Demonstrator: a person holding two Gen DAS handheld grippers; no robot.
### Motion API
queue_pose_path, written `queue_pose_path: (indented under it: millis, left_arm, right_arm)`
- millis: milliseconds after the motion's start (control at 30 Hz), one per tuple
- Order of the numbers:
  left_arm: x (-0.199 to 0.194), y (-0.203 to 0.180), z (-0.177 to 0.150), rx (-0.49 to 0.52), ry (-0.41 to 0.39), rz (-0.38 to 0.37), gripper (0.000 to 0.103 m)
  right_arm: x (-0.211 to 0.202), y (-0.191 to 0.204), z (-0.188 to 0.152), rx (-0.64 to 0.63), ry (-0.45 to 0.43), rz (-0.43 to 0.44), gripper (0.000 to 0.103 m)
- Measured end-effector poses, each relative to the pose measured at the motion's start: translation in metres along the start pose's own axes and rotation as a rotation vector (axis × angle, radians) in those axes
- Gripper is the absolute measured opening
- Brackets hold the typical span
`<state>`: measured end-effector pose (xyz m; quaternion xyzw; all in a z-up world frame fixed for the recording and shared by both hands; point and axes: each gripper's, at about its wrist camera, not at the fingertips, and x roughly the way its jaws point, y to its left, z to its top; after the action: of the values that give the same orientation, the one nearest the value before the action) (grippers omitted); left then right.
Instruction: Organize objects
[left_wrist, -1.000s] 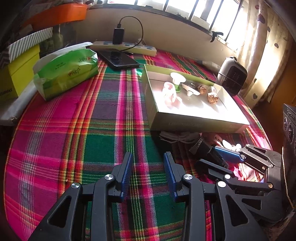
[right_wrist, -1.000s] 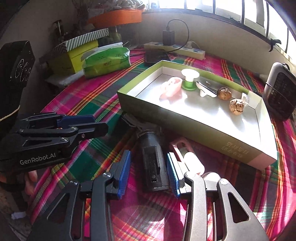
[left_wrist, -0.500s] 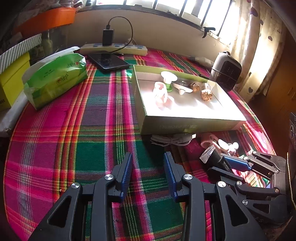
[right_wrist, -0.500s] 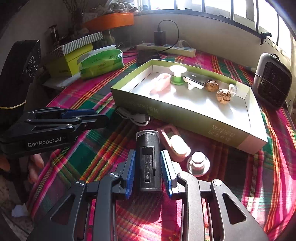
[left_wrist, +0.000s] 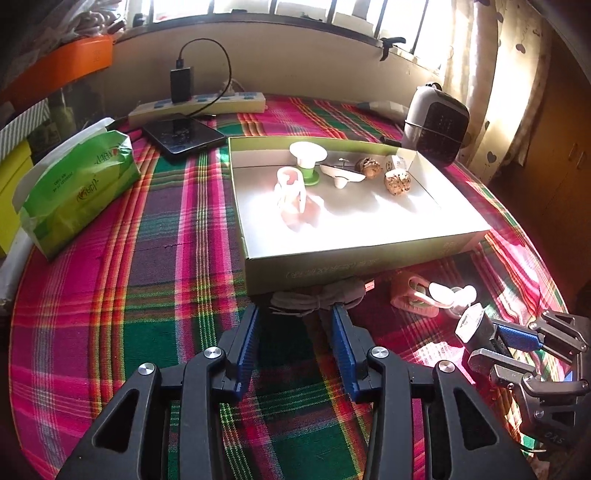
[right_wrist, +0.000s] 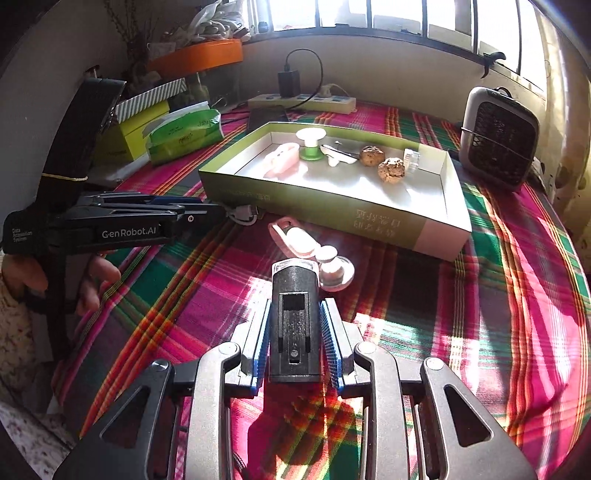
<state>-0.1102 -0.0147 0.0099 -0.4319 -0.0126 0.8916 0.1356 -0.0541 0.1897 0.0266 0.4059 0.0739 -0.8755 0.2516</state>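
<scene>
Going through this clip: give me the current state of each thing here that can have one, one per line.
Right hand-held gripper: shut on the black flashlight, held off the cloth.
Left hand-held gripper: jaws opening, nothing between them, coiled cable just ahead.
Green box: open, no lid.
Charger: plugged into the power strip.
Tissue pack: open at the top.
Pink clip: lying on the cloth, outside the box.

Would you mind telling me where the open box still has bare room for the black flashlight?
The box floor is bare along its near wall and toward the right corner beyond the walnuts. The far half is crowded: pink clip, green spool, white dish. The right gripper holds the flashlight.
</scene>
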Motion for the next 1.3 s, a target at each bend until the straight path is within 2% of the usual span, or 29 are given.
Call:
queue_pose_path:
  millis: [467,700,1000,1300]
  left_arm:
    - [-0.007,-0.039,-0.013,0.137,0.027,-0.135,0.037]
    - [-0.008,-0.040,-0.001,0.161,-0.007,-0.084,0.037]
    - [0.011,-0.050,0.004,0.221,0.033,-0.069,0.037]
    - [0.019,-0.056,0.011,0.260,0.021,-0.033,0.037]
  right_arm:
    - [-0.007,-0.029,-0.008,0.079,-0.002,-0.036,0.029]
    - [-0.006,-0.035,-0.009,0.097,0.001,-0.047,0.029]
    - [-0.006,-0.037,-0.009,0.112,0.001,-0.060,0.029]
    - [-0.004,-0.042,-0.009,0.131,0.001,-0.052,0.029]
